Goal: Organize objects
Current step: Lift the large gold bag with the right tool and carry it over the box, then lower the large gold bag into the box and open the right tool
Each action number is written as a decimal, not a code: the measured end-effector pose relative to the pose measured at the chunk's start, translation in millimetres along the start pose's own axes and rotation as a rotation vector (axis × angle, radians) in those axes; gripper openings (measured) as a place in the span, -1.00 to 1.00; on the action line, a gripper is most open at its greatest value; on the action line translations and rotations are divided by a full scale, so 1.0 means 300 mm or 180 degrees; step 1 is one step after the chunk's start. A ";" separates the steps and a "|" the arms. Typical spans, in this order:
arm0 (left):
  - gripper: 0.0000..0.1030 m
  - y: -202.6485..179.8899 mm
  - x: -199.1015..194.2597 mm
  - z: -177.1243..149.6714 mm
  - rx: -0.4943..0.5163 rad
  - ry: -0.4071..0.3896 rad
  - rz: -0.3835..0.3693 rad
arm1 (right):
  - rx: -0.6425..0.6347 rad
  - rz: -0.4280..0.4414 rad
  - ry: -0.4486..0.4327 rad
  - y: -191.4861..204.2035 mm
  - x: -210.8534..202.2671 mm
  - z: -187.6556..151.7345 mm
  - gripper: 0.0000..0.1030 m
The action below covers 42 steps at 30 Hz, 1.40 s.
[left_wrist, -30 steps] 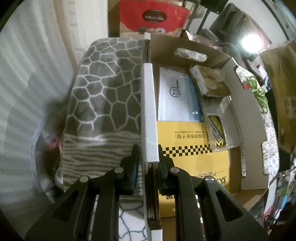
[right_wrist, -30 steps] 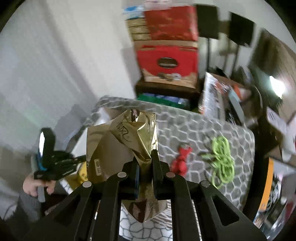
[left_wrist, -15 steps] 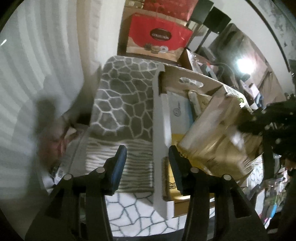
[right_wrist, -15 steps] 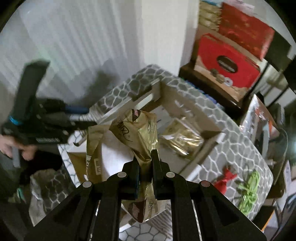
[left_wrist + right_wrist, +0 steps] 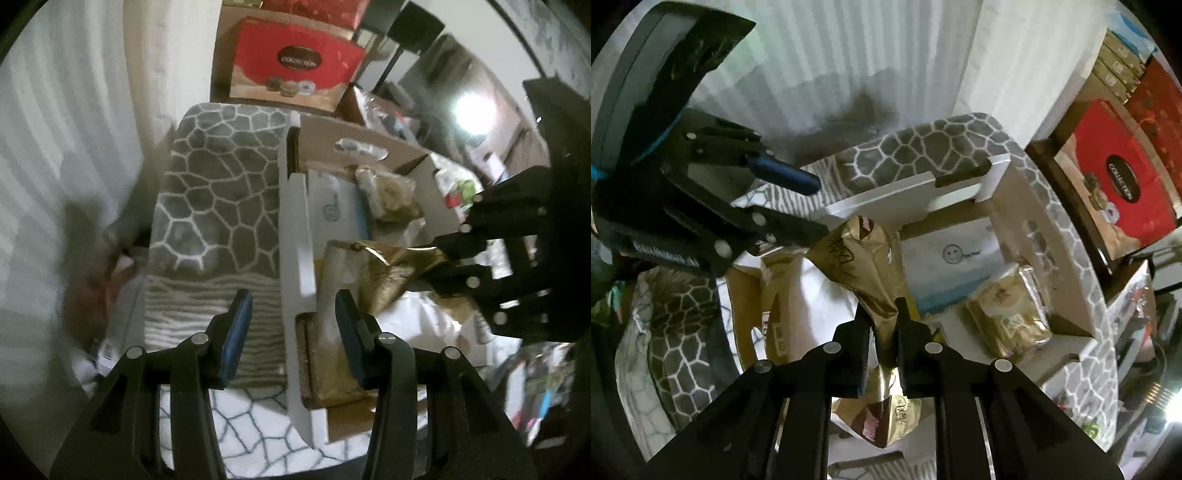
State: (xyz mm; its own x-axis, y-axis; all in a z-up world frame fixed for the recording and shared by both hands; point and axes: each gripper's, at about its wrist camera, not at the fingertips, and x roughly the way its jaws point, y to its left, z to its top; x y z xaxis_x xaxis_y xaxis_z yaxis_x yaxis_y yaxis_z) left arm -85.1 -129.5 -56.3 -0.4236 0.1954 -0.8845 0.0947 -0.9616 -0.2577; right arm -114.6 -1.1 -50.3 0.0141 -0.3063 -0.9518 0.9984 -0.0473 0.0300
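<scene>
My right gripper point(image 5: 882, 314) is shut on a crumpled gold foil bag point(image 5: 864, 266) and holds it over the open cardboard box point(image 5: 1067, 280). The bag also shows in the left wrist view point(image 5: 391, 273), with the right gripper point(image 5: 436, 258) pinching it inside the box point(image 5: 413, 166). My left gripper point(image 5: 293, 321) is open, its fingers either side of the box's white side flap point(image 5: 295, 236) without touching it. In the box lie a white pack with a smiley face point(image 5: 949, 262) and a gold packet point(image 5: 1008, 314).
The box stands on a grey cloth with a white honeycomb pattern point(image 5: 218, 192). A red gift box point(image 5: 295, 74) stands on a dark shelf behind. A white curtain point(image 5: 849, 55) hangs at the left. Clutter lies to the right of the box.
My left gripper let go of the white flap, opened and drew back. My right gripper carried the gold bag over from above the table and lowered it into the box.
</scene>
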 end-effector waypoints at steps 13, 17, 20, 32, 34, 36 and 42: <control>-0.44 -0.054 0.098 -0.040 0.0260 0.0236 0.0217 | 0.0123 -0.0054 -0.0179 -0.064 -0.014 -0.010 0.05; -0.50 -0.068 0.125 -0.058 0.0322 0.0301 0.0275 | 0.0248 -0.0208 -0.0332 -0.070 -0.061 -0.027 0.18; -0.50 -0.065 0.117 -0.053 0.0293 0.0267 0.0240 | 0.0258 -0.0209 -0.0344 -0.068 -0.070 -0.053 0.18; -0.42 -0.011 0.128 -0.017 0.0035 0.0219 0.0190 | 0.0399 0.0316 -0.0117 -0.023 0.020 -0.095 -0.28; -0.43 -0.017 0.131 -0.022 0.0058 0.0221 0.0212 | 0.0480 0.0238 -0.0201 -0.036 -0.006 -0.101 -0.21; -0.53 -0.022 0.136 -0.027 0.0071 0.0233 0.0211 | 0.0577 0.0141 -0.0361 -0.054 -0.057 -0.113 -0.10; -0.68 -0.040 0.132 -0.037 0.0089 0.0257 0.0179 | 0.0999 -0.0253 -0.0641 -0.112 -0.215 -0.165 -0.03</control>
State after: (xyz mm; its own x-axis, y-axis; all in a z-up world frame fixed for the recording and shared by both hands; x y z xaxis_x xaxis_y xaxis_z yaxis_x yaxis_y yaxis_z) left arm -92.9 -108.2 -92.7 -0.3442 0.1547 -0.9261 0.0906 -0.9763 -0.1967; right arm -146.2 67.2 -5.0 -0.1049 -0.4692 -0.8769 0.9304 -0.3577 0.0801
